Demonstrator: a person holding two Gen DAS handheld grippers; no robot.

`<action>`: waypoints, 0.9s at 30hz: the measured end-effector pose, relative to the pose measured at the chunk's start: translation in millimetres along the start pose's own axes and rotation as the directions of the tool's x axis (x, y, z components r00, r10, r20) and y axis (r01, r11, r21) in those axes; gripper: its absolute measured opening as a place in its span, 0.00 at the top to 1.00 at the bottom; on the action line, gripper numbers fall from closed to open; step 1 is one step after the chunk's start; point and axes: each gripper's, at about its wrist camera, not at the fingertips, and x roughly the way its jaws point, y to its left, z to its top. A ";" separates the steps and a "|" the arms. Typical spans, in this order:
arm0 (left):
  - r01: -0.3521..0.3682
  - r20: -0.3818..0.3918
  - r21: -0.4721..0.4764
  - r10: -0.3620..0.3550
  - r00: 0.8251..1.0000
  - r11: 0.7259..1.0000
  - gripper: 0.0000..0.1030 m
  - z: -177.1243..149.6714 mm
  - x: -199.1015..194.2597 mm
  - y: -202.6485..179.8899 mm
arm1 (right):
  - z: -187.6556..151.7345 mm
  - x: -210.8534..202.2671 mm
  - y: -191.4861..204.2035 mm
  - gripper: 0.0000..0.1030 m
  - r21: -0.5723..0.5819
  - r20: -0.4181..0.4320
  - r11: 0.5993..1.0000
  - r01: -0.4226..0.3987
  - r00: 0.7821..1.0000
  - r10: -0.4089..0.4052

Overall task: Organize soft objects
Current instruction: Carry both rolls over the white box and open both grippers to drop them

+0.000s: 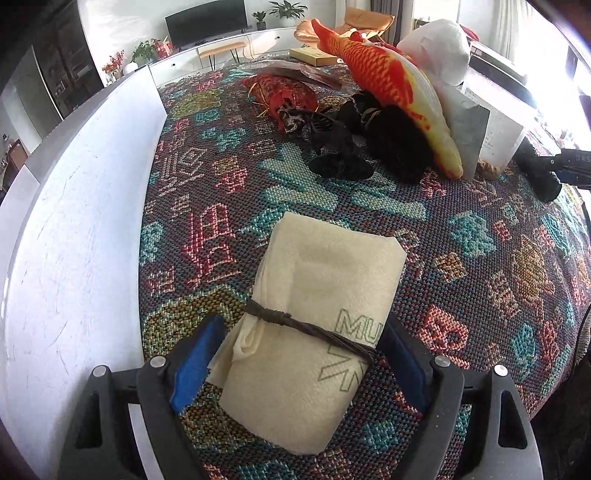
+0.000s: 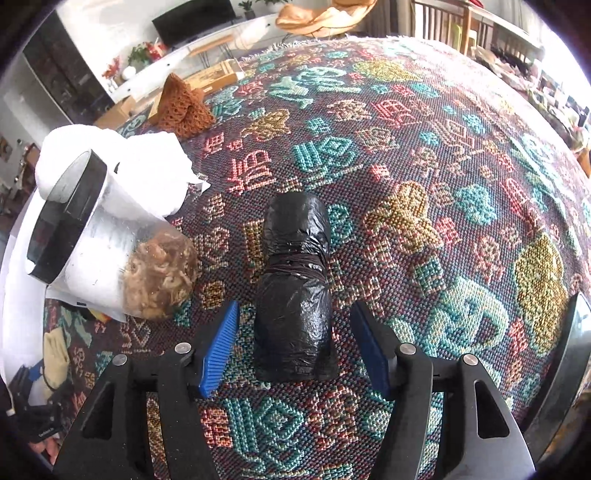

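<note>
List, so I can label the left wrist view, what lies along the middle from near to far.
Cream cloth roll tied with brown cord → black fuzzy items → red patterned pouch → white ledge → dark screen.

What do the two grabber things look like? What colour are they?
Both look alike. The left gripper and right gripper have chunky black plastic frames with triangle-shaped holes, round silver bolts on top, and flat bright blue pads lining the inside of each finger.
</note>
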 end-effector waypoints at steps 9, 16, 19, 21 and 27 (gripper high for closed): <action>0.166 0.140 -0.106 -0.151 0.979 0.980 0.56 21.8 -50.1 13.3 | -2.1 -52.9 3.8 0.65 0.046 0.079 0.997 0.054 0.995 -0.057; 0.180 0.293 -0.212 -0.113 0.949 0.960 0.55 26.2 -127.6 83.2 | -6.2 -141.2 123.9 0.64 -0.189 0.173 0.975 -0.117 0.973 0.150; 0.084 0.299 -0.274 0.002 0.954 0.958 0.55 7.7 -149.4 129.6 | -22.7 -153.8 207.7 0.64 -0.298 0.105 0.908 -0.294 0.935 0.337; 0.017 0.279 -0.329 0.080 0.957 0.944 0.55 -10.6 -159.6 162.3 | -35.7 -155.3 266.3 0.64 -0.350 0.033 0.840 -0.414 0.891 0.453; -0.126 0.183 -0.480 0.240 0.953 0.868 0.43 -64.8 -168.5 236.5 | -74.5 -133.3 415.1 0.60 -0.448 -0.163 0.664 -0.599 0.785 0.598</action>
